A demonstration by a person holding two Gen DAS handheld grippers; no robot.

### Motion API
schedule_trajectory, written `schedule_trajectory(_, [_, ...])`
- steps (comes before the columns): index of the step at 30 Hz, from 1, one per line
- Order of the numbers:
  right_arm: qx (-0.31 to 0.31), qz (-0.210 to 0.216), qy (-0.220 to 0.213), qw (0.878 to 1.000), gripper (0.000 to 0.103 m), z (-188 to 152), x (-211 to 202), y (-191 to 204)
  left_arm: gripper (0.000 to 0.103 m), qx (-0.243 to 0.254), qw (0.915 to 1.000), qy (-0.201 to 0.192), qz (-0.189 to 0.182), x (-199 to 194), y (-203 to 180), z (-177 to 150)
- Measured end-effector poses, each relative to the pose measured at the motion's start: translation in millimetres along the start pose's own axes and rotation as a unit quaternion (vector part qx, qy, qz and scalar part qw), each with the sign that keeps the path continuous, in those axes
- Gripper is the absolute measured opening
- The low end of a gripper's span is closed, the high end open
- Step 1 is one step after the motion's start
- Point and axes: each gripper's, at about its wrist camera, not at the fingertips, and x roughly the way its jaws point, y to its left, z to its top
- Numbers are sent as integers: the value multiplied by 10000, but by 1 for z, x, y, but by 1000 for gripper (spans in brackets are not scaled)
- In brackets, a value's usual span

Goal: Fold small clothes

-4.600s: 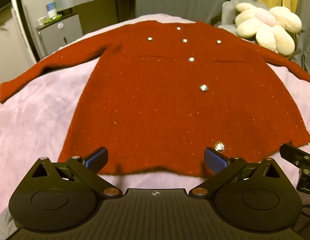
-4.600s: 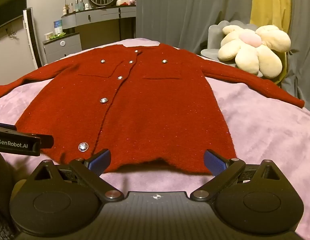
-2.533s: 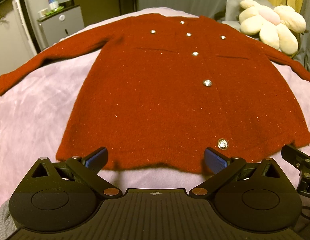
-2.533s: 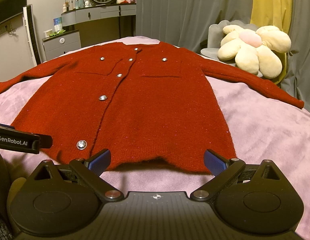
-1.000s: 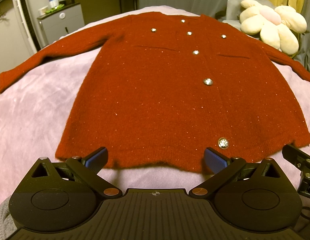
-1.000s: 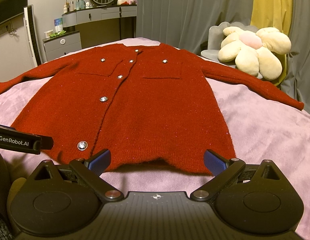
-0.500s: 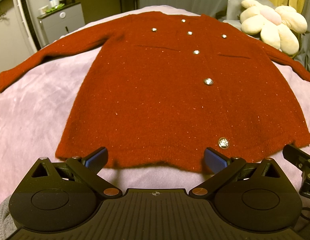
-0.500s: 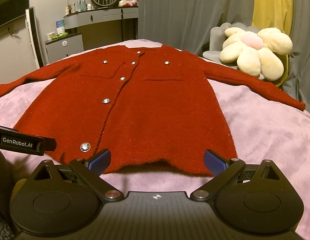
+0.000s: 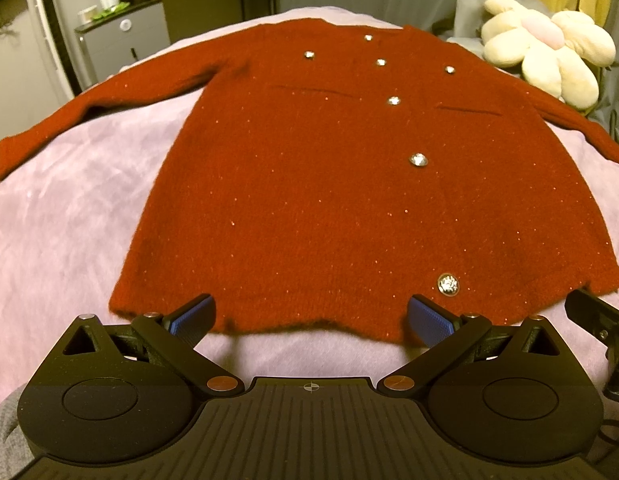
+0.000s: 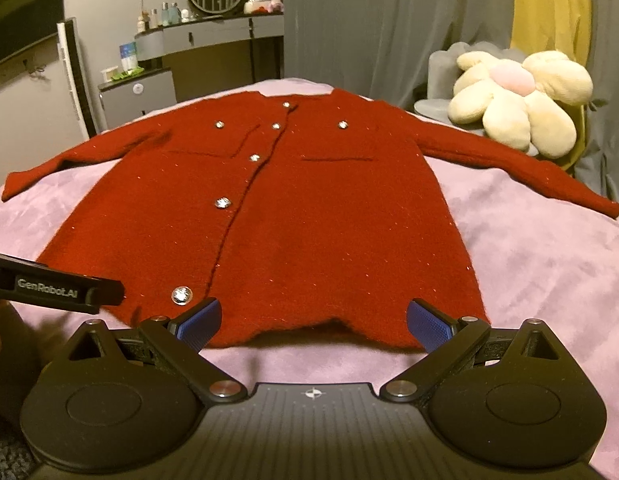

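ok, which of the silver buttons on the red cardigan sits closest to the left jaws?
The lowest silver button, just above the hem of the red knit cardigan. It sits right by the left gripper, beside its right-hand blue pad; the other buttons run farther up toward the neckline.

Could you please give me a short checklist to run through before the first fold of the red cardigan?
1. Red cardigan lies flat, front up, buttoned: ok.
2. Both sleeves spread out to the sides, left sleeve and right sleeve: ok.
3. Left claw open, holding nothing, at the hem: ok.
4. Right claw open, holding nothing, at the hem: ok.
5. Hem smooth: not ok, its middle is slightly raised off the purple blanket.
6. Flower plush clear of the right sleeve: cannot tell, they look close from here.
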Motion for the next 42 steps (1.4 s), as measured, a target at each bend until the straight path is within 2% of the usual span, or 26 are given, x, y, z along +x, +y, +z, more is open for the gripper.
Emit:
schedule_trajectory(3, [16, 48, -18, 10000, 99, 0, -1, 0, 103, -20, 10000, 33, -12, 1, 1, 1])
schedule_trajectory(9, [260, 601, 237, 9976, 99, 3, 4, -8, 103, -62, 9999, 99, -68, 2, 1, 2])
schedule_trajectory(13, [829, 1025, 502, 9900, 99, 7, 13, -26, 103, -84, 9998, 160, -128, 4, 2, 4])
schedule_trajectory(15, [1180, 1144, 427, 9855, 99, 11, 15, -41, 103, -165, 9995, 154, -208, 4, 4, 8])
schedule_trajectory(17, [1508, 1113, 245, 9820, 99, 21, 16, -62, 103, -291, 9990, -11, -326, 2, 9, 15])
schedule_trajectory(19, [1972, 892, 53, 9763, 99, 35, 19, -93, 103, -399, 9982, -232, -386, 3, 12, 27])
schedule_trajectory(21, [2556, 676, -163, 9643, 99, 44, 26, -131, 103, -547, 9974, -329, -331, 9, 13, 44])
schedule_trajectory(23, [3212, 473, -386, 9450, 98, 50, 39, -175, 103, -789, 9953, -486, -289, 19, 13, 63])
schedule_trajectory(25, [3804, 288, -508, 9230, 89, 52, 55, -214, 103, -1013, 9922, -680, -262, 31, 13, 78])
schedule_trajectory(27, [4366, 19, -566, 8979, 66, 50, 74, -252, 103, -1152, 9893, -887, -121, 48, 12, 85])
schedule_trajectory(29, [4879, -213, -581, 8707, 46, 46, 92, -285, 103, -1167, 9898, -809, 112, 66, 9, 84])
schedule_trajectory(30, [5119, -323, -604, 8563, 45, 44, 101, -303, 103, -1135, 9909, -694, 187, 74, 9, 82])
schedule_trajectory(32, [5352, -558, -701, 8400, 45, 42, 115, -324, 103, -982, 9935, -503, 290, 88, 7, 82])
schedule_trajectory(37, [5339, -1299, -903, 8306, 45, 51, 147, -364, 103, -482, 9953, -620, 573, 98, -8, 77])
schedule_trajectory(40, [5417, -1524, -1044, 8200, 45, 53, 162, -377, 103, -495, 9946, -659, 632, 102, -11, 76])
schedule_trajectory(42, [5394, -1596, -1151, 8187, 45, 58, 171, -387, 103, -552, 9947, -636, 595, 103, -9, 76])
